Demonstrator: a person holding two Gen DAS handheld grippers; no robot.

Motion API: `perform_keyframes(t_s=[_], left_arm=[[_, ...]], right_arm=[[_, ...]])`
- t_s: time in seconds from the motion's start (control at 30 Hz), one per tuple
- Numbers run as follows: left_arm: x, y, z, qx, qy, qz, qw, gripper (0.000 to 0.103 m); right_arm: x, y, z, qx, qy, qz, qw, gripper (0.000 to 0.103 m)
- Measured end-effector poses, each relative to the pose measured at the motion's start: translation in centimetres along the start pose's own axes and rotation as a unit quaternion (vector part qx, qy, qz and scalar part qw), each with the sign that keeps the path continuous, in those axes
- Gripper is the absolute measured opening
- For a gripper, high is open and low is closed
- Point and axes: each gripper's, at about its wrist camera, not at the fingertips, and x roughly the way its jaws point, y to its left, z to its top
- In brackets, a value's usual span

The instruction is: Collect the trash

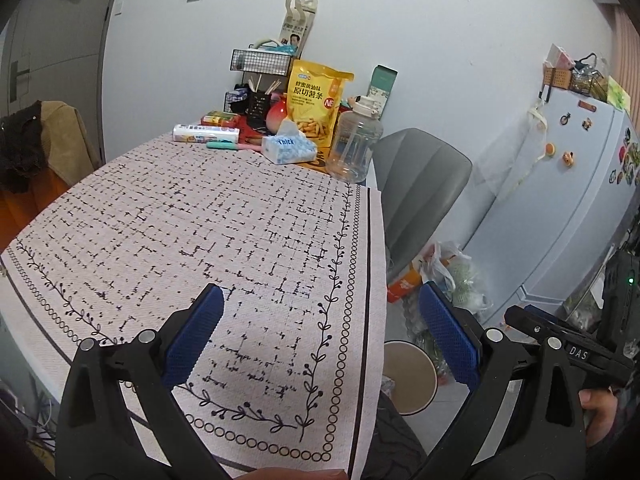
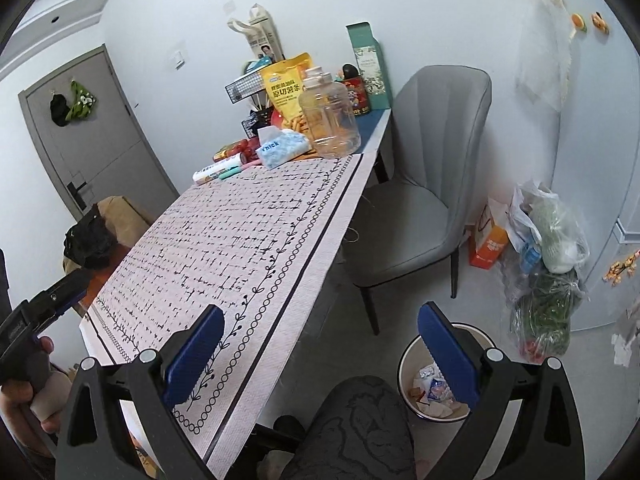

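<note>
A patterned tablecloth (image 1: 200, 220) fills mid-frame, bare of litter; both grippers, left gripper (image 1: 320, 340) and right gripper (image 2: 320, 356), hover spread and unloaded, wrappers already binned in the trash can (image 2: 408, 360), lower right.

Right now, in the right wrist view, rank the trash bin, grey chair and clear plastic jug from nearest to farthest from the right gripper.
1. Trash bin, on the floor just behind the right gripper.
2. Grey chair, beyond it, beside the table.
3. Clear plastic jug, at the table's far end.
</note>
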Motion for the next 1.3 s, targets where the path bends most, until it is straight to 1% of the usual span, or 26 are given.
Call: perform_keyframes(t_s=[0.23,0.5,1.3], left_arm=[[-0.6,0.3,-0.3,-0.003,-0.004,0.005,1.0000,0.097],[-0.3,0.6,-0.5,-0.006,-0.005,0.012,0.9999,0.097],[-0.1,1.7,-1.1,-0.022,0.000,0.025,0.9995,0.097]], right_arm=[[0.1,1.1,-0.4,-0.011,-0.001,0.006,1.000,0.095],[0.6,2.1,-0.9,-0.026,-0.005,0.008,1.000,0.095],[2.3,2.9,-1.5,-0.033,0.011,0.017,0.999,0.095]])
